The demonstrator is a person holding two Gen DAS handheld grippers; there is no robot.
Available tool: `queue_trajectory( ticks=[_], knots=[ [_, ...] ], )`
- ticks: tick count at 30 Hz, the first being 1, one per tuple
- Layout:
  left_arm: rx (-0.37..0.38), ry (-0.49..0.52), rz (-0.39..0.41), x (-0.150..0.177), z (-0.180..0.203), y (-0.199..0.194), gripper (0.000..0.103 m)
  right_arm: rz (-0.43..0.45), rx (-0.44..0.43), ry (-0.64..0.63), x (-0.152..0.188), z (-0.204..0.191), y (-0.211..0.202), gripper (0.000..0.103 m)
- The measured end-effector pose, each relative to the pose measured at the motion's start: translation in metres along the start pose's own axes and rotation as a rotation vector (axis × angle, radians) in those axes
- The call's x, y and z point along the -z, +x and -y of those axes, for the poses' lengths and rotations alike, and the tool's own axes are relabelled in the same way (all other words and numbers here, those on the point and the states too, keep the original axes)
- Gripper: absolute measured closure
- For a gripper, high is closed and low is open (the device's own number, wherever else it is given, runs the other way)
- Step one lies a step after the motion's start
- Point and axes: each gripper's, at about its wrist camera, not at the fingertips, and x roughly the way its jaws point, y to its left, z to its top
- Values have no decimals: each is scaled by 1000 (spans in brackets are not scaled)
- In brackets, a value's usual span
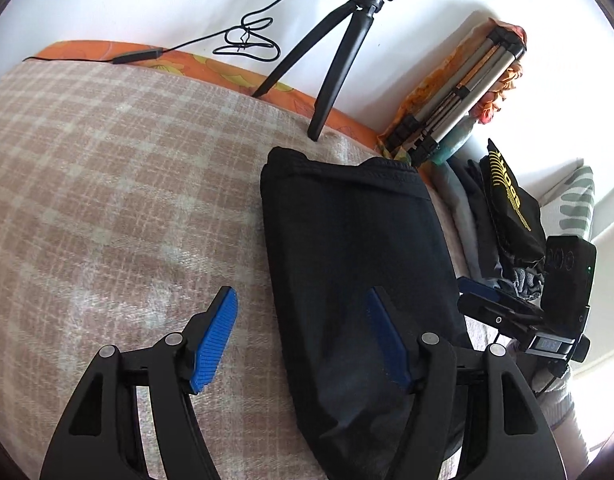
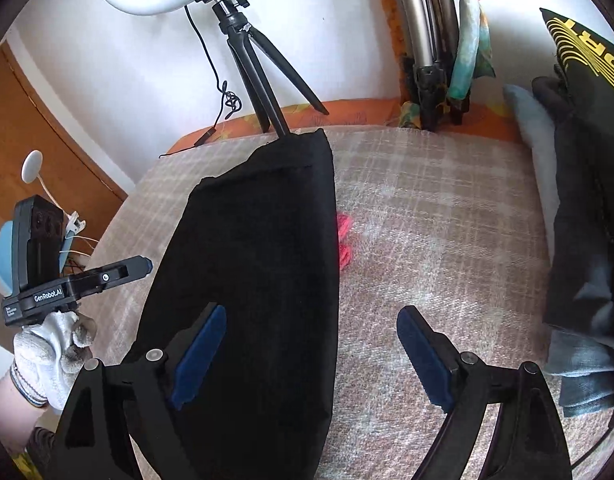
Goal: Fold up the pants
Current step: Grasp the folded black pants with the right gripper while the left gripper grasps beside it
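One folded pair of black pants (image 1: pixel 359 264) on one checked blanket (image 1: pixel 107 200), two grippers, left gripper (image 1: pixel 303 344) and right gripper (image 2: pixel 311 356), both wide, empty

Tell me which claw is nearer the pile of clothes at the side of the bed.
Right. The right claw hangs open over the black pants' edge beside the clothes pile; the left claw, also open, straddles the pants' far edge.
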Motion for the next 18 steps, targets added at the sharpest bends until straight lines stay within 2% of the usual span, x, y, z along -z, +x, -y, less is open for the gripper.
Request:
queue_trajectory(
  ticks=[5,6,8,9,10,11,14,15,16,18],
  knots=[
    [52,-17,-37,5,1,16,39,-81,-19,8,-5,8,21,14],
    [60,-16,-27,6,1,18,39,-62,-34,2,-4,8,19,14],
    [74,9,-15,7,4,20,40,-58,-104,4,-1,7,21,21],
    [88,19,-18,7,6,22,45,-57,-135,7,0,6,23,23],
    [101,18,-21,8,8,24,47,-61,-175,11,1,3,26,30],
    [106,12,-14,8,9,24,47,-62,-199,15,1,0,28,33],
    [137,-23,-17,6,10,28,55,-34,-208,32,2,-9,33,36],
    [132,-29,-14,6,11,29,62,-32,-207,50,2,-9,35,42],
    [114,-24,-15,6,13,29,69,-30,-205,65,3,-9,35,61],
    [94,-4,-5,6,20,28,76,-10,-194,71,4,-15,31,70]
  ],
)
